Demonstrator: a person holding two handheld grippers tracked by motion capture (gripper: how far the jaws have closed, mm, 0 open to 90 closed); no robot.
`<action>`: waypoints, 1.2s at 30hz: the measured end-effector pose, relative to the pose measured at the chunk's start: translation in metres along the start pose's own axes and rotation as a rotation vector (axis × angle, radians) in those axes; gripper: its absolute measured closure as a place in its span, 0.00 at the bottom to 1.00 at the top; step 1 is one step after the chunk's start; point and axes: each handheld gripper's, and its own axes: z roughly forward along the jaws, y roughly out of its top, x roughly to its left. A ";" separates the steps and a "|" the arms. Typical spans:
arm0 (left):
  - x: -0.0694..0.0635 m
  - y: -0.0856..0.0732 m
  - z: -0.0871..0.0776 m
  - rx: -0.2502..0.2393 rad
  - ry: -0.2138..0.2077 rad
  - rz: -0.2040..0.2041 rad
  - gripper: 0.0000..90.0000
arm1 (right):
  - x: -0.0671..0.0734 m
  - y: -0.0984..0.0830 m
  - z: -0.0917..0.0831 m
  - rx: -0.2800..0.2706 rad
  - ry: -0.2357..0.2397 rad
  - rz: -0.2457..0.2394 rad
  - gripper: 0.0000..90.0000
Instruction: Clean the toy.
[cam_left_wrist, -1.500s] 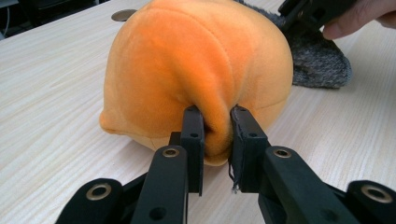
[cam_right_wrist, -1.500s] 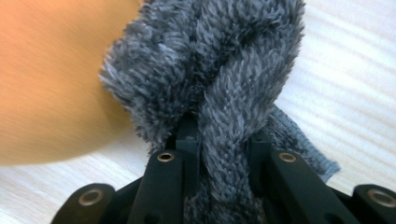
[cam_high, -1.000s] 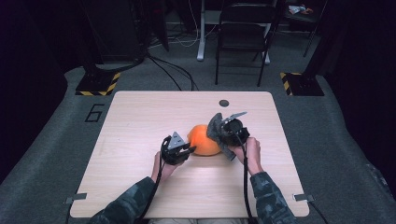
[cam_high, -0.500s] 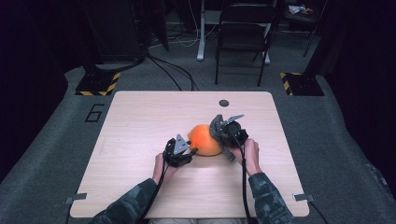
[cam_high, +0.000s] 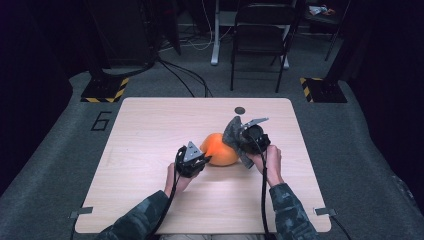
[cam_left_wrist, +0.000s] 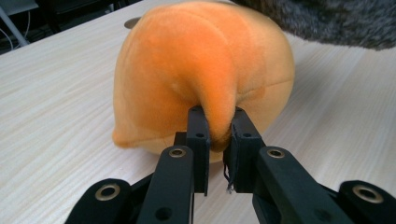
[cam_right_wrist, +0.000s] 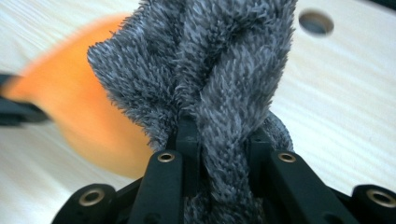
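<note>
Left hand-held gripper (cam_high: 204, 160) is clenched on a pinched fold of the orange plush (cam_high: 220, 149); its jaws have just been closing, w/ the soft fold squeezed between the two black pads (cam_left_wrist: 198, 128). Right hand-held gripper (cam_high: 239, 141) is clamped on a bunched grey fuzzy cloth (cam_high: 235, 135), fabric spilling up between and over its jaws. The plush sits on the table (cam_high: 150, 130) near its middle, w/ the left hand-held gripper touching its near-left side and the grey cloth touching its right side. A small dark round hole (cam_high: 240, 110) in the table lies beyond the plush, twd the far edge. A black folding chair (cam_high: 260, 40) stands on the floor well beyond the plush.
</note>
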 end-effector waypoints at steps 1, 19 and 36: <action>-0.001 0.002 -0.001 -0.009 0.006 0.002 0.91 | 0.003 0.002 -0.004 -0.012 0.004 -0.007 0.82; 0.004 -0.007 0.003 0.025 -0.016 0.011 0.90 | 0.019 -0.003 0.017 0.039 0.001 -0.061 0.82; 0.009 -0.007 0.003 0.021 -0.013 -0.001 0.90 | -0.031 -0.041 0.054 0.212 -0.045 0.081 0.82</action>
